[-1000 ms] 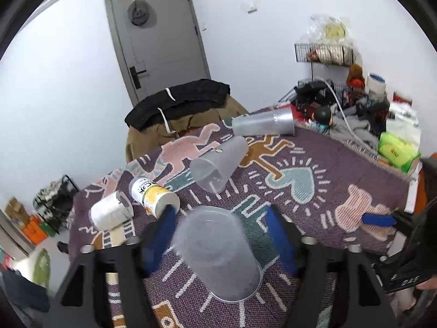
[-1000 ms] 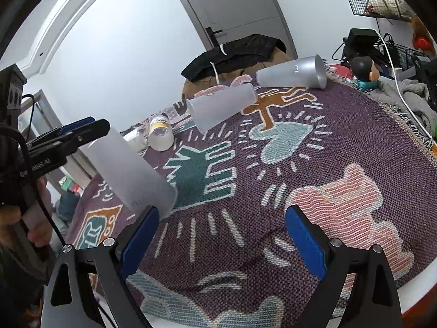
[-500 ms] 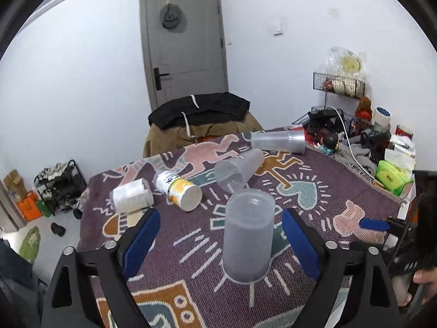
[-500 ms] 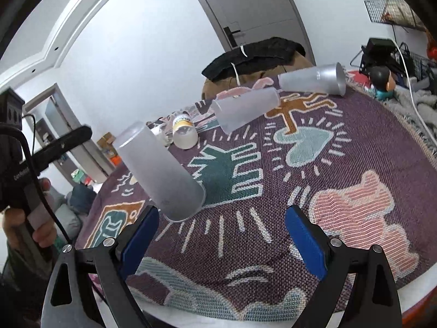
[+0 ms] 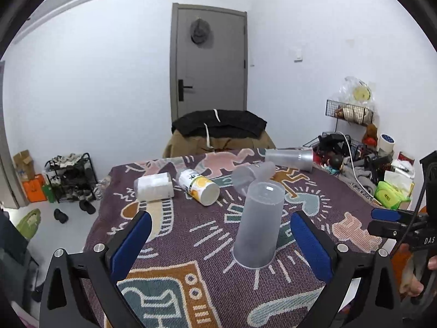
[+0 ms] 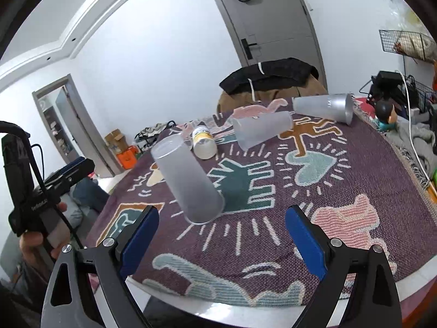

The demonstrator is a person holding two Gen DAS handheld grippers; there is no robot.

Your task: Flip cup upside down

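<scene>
Patterned blanket (image 5: 169, 248) ahead in your left view: the frosted cup (image 5: 258, 225) stands mouth-down between your left gripper (image 5: 218, 243) pads, jaws wide apart, nothing held. It looks light, thin, slick and squashy, so pinch mid-wall, gently. Over to the right view: same cup (image 6: 188, 180) left of centre, right gripper (image 6: 222, 237) spread wide and empty, two more cups (image 6: 262, 132) lying beyond.

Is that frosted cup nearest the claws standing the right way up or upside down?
Upside down. The frosted cup stands with its wide rim on the patterned cloth and closed base on top; no claw touches it.
</scene>
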